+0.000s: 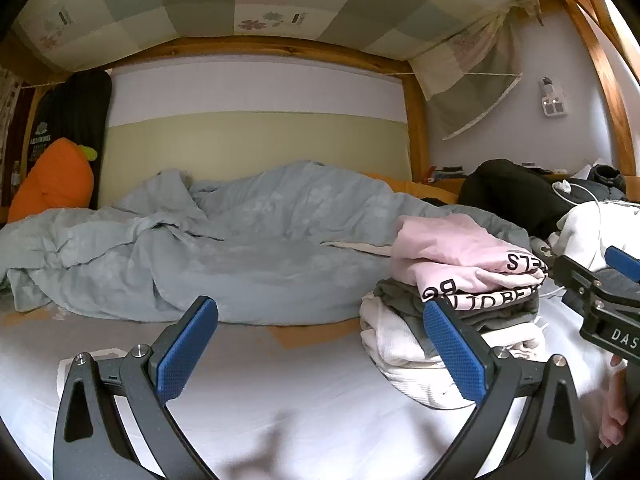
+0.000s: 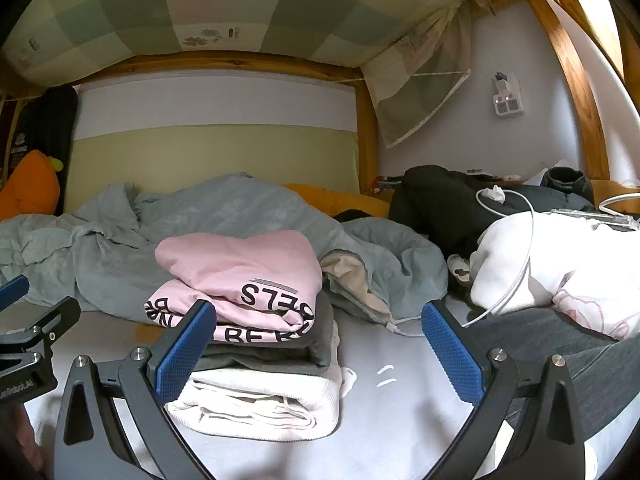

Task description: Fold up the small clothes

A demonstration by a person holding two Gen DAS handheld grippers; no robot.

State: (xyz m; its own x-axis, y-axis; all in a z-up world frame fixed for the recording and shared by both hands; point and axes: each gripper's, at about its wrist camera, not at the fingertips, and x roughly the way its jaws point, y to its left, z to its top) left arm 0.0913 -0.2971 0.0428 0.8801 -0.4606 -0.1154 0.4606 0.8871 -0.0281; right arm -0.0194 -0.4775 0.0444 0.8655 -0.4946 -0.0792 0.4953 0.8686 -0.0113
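**Clothes Stacked on the Bed**

Both pairs of fingers are spread wide and hold nothing. The left gripper (image 1: 320, 350) hangs over the bare white sheet (image 1: 280, 400) of the bed. Its blue pads (image 1: 188, 344) are far apart. The right gripper (image 2: 320, 352) points at the pile (image 2: 256, 336) of folded clothes, and its left pad sits in front of the pile's edge.

The pile rests on the sheet, near the middle of the bed. A pink top (image 2: 244, 272) with black letters lies on top. Under it is a grey piece (image 2: 280, 354). A white piece (image 2: 260, 404) is at the bottom. In the left view the pile is on the right side, just behind the right pad.

A blue-grey blanket (image 1: 192, 248) lies bunched up behind the pile. A black coat (image 2: 440, 204) and a white garment (image 2: 560, 264) sit to the right, with a white cable (image 2: 516, 272) draped over them. An orange pillow (image 1: 52, 180) leans in the far left corner. A grey trouser leg (image 2: 568, 344) shows at the right edge.
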